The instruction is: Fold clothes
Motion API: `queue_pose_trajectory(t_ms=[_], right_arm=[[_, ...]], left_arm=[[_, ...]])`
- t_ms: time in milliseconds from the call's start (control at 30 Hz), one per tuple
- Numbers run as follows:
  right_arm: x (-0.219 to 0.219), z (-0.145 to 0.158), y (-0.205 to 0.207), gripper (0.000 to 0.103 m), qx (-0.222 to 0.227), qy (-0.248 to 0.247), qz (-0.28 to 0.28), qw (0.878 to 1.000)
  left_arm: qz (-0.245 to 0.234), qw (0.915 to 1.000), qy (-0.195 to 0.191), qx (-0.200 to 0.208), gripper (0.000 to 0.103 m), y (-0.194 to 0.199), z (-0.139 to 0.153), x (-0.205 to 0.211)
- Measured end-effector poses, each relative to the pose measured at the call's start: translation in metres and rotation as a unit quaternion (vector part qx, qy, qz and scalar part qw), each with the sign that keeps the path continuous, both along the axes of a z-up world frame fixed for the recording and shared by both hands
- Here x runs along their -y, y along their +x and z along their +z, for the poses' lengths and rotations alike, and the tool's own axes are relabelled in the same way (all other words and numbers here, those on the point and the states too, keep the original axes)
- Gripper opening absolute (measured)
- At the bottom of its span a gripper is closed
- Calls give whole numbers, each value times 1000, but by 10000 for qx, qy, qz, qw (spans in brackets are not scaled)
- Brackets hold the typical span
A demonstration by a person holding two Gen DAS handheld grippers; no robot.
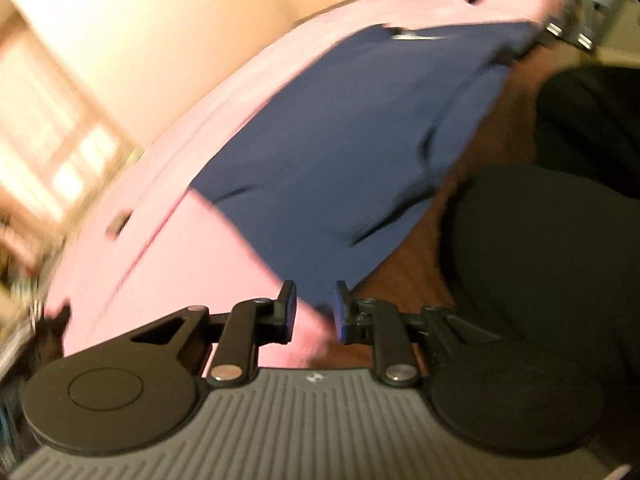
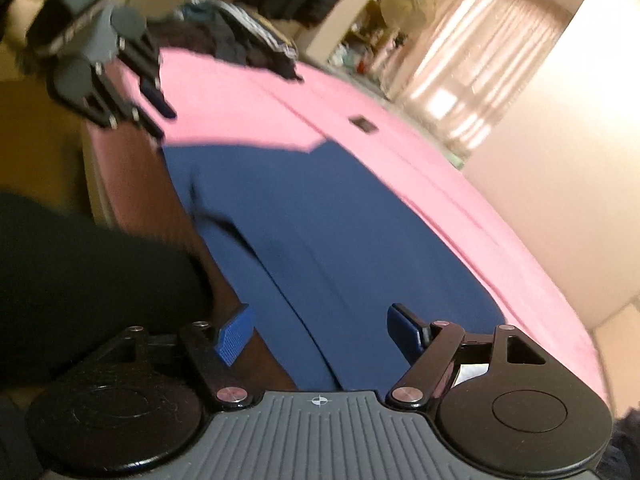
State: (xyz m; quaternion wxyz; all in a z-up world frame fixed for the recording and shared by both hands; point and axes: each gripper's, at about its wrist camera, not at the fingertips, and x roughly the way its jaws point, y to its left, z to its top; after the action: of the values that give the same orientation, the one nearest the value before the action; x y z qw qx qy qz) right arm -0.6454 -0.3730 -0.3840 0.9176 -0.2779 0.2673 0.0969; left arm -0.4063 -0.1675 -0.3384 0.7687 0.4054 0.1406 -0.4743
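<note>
Both views are blurred, so small folds are hard to read. The blue cloth (image 2: pixel 340 232) lies smooth and flat on the pink sheet (image 2: pixel 248 104), its near edge cut off. The left gripper (image 1: pixel 316 308) and right gripper (image 2: pixel 320 330) are released, grasping nothing. A dark clothes pile (image 2: pixel 244 40) sits behind.

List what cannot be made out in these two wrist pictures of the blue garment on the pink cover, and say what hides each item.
- Dark blue cloth garment: left wrist view, motion blur hides its type and folds.
- Garment's near edge: right wrist view, behind the right gripper body.
- Small dark rectangular object on the pink bed cover: too small and blurred.
- Dark pile of clothes: blurred; items inseparable.
- Left gripper: whether it touches cloth, blurred.
</note>
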Motion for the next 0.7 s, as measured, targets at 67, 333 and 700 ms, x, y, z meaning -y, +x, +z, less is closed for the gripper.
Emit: queue_pose_trajectory(t_ms=[67,333,700], right_arm=[[-11,2,17,75,-29,208,67,9998],[-71,-6,61,75,-575,226,711,9956],[-123,-54,123,74,-1175,-542,836,9881]], left_arm=[[265,9992,-178,-232,19,5,4,-8],[928,9910,-537,-800,23,29,13,-33],[843,9922,-466,-790,29,43,9,-44]])
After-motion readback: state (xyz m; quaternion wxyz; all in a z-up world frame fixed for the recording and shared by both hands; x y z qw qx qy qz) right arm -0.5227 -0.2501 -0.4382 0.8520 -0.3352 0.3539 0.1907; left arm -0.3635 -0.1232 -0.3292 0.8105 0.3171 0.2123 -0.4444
